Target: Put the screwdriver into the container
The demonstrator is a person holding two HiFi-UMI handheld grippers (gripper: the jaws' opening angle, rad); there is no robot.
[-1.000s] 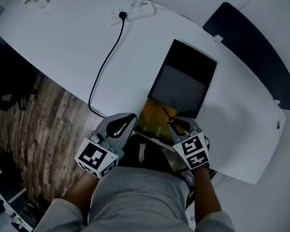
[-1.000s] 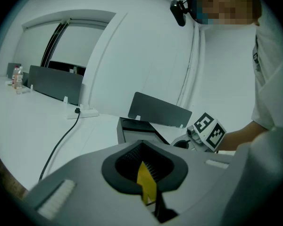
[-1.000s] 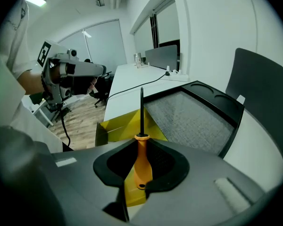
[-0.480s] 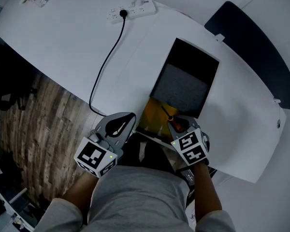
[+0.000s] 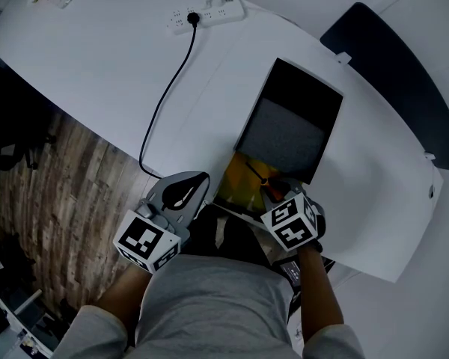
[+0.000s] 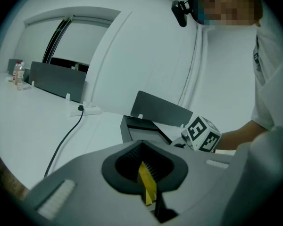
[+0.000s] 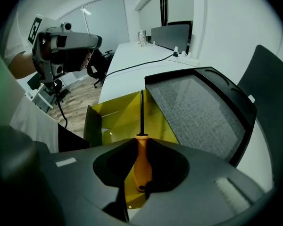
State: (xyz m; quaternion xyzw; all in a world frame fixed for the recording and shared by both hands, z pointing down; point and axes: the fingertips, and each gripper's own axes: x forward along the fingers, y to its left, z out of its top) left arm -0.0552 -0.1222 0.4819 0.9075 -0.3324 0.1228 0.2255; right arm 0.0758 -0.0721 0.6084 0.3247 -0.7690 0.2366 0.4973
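Right gripper [image 7: 142, 185] is clamped on the orange handle of the screwdriver [image 7: 141, 155]. The black shaft points forward, over the open yellow container [image 7: 115, 119] at the near edge of the white table [image 5: 120, 58]. Just past the container is a black tray [image 7: 212, 79] with a grey mat in it. Left gripper [image 5: 196, 185] hangs just left of the container with its jaws pressed together, only a yellow sliver showing through the slit. A power strip [image 5: 209, 12] and its cable [image 5: 165, 96] are further back.
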